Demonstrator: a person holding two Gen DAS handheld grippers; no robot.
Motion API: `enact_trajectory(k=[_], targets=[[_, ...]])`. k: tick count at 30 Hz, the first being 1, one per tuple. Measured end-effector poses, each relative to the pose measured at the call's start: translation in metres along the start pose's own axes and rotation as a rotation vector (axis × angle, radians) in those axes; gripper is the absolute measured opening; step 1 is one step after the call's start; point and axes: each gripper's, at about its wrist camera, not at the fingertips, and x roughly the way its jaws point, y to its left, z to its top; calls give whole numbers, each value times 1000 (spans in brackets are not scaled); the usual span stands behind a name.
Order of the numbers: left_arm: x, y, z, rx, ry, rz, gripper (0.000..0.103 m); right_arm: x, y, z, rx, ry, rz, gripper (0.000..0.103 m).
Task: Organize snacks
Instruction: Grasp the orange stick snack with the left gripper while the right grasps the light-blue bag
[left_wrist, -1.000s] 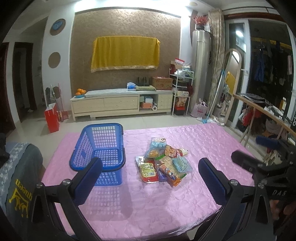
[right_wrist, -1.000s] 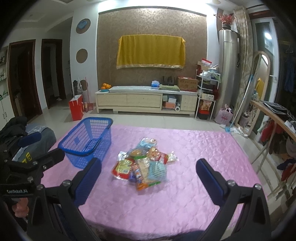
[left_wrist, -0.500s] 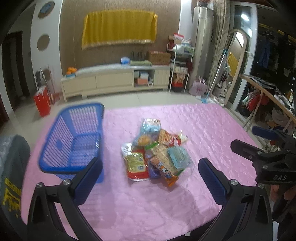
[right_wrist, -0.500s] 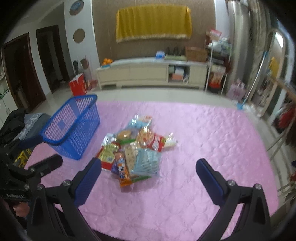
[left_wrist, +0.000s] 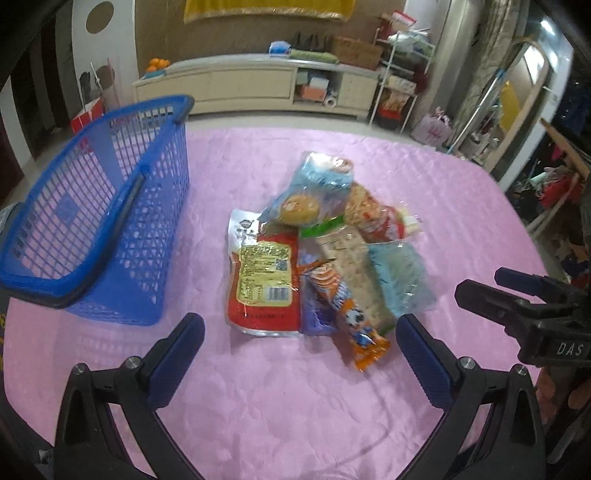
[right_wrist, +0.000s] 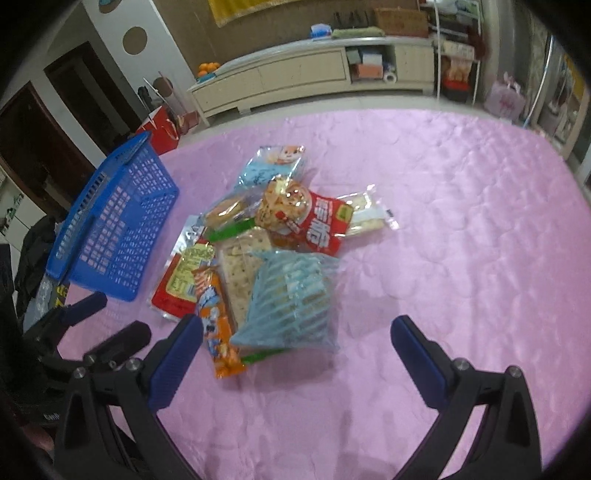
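Snacks (left_wrist: 317, 254) lie piled right of the empty blue basket (left_wrist: 99, 221) on the pink worktop (left_wrist: 295, 406), nearer both tongs, left (left_wrist: 300, 345) and right (right_wrist: 296, 341), than before, jaws apart: approach under way, nothing gripped.

Both grippers now sit lower and closer to the snack pile (left_wrist: 321, 254) than a second ago, pitched down toward it. The left gripper (left_wrist: 300, 345) hangs just before the pile's near edge, and the right gripper (right_wrist: 296, 345) brackets the pale blue packet (right_wrist: 291, 299) at the pile's front.

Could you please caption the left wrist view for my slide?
Open left hand-held gripper over a snack pile beside an empty blue basket.
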Motion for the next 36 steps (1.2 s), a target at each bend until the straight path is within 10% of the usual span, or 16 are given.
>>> enact_trajectory(k=[17,36], targets=[[43,9,3,-11,80,30,103,73,-8,12,-20,134,52,72],[61,-35,10,43,119,83,87,21,-26,-16,-80,-4,-55,67]])
